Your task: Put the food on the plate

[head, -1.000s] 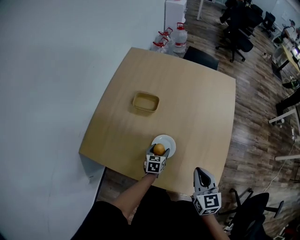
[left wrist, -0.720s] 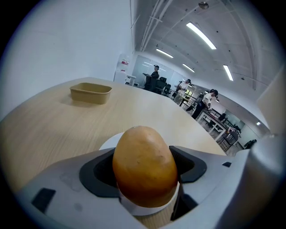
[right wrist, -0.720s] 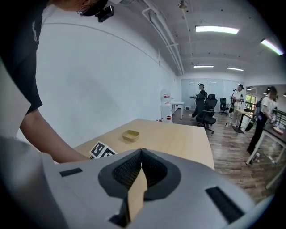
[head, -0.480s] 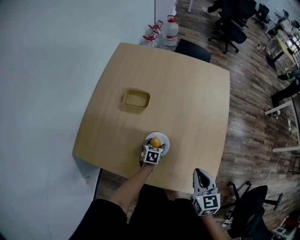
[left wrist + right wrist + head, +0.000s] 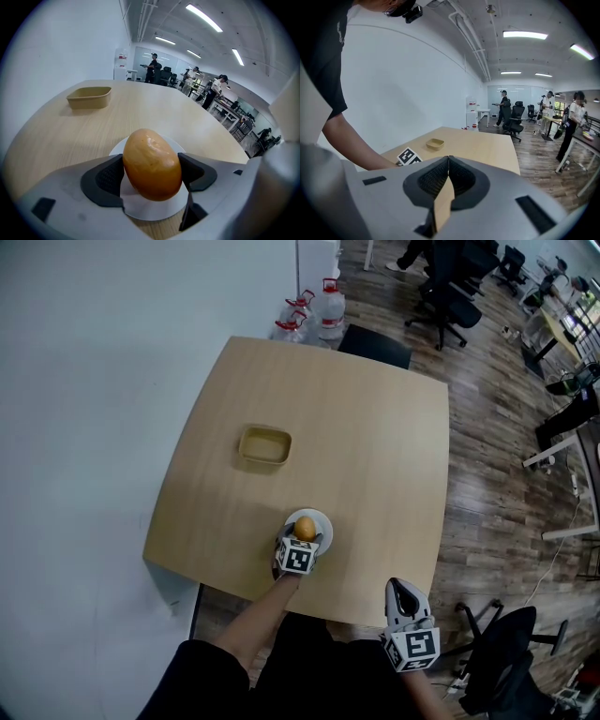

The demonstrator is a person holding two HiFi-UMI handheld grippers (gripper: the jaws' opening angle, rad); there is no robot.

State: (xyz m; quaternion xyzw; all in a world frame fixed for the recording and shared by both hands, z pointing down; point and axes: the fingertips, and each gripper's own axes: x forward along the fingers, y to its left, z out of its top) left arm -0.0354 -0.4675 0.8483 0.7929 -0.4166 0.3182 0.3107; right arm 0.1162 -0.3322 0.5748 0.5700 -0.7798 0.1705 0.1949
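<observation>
An oval orange-brown piece of food (image 5: 151, 164) sits between the jaws of my left gripper (image 5: 152, 174), which is shut on it from both sides. It hangs just above a small white plate (image 5: 140, 212) near the table's front edge. In the head view the food (image 5: 305, 528) is over the plate (image 5: 323, 520), with the left gripper (image 5: 302, 538) behind it. My right gripper (image 5: 401, 593) is off the table's front right edge, shut with nothing in it; in its own view the right gripper (image 5: 448, 180) shows its pads meeting.
A tan rectangular bowl (image 5: 263, 446) stands on the wooden table (image 5: 375, 446), left of centre. Water bottles (image 5: 319, 307) and a black chair (image 5: 375, 345) are beyond the far edge. A white wall runs along the left. People and office chairs fill the far room.
The head view has shifted a little. The left gripper still holds the food over the plate, and the right gripper has not moved.
</observation>
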